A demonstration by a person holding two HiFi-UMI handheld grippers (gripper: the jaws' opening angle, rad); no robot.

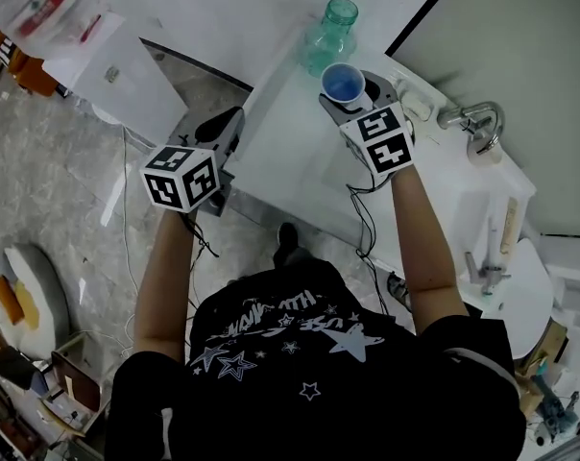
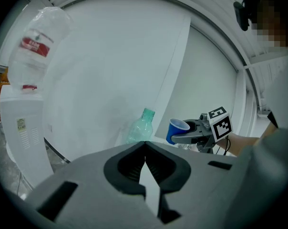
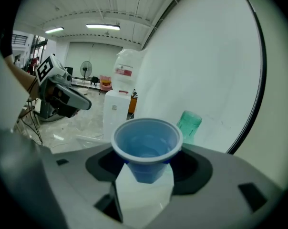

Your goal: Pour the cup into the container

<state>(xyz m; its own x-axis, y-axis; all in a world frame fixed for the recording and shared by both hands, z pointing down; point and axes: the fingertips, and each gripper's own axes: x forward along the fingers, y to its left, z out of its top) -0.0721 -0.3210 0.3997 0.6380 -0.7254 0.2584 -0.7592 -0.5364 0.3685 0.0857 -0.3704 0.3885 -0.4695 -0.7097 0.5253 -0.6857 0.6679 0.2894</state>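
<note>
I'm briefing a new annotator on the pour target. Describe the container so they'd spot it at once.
Start at the white table in front of the person. At its far edge, just beyond the blue cup held in the right gripper, stands a bottle. It is the only translucent green, narrow-necked thing there.

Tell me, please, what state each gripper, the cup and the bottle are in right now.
blue cup: upright, not tipped.
right gripper: jaws shut on the blue cup.
green bottle: standing upright on the white table, no cap on it.
left gripper: jaws together, nothing between them.
</note>
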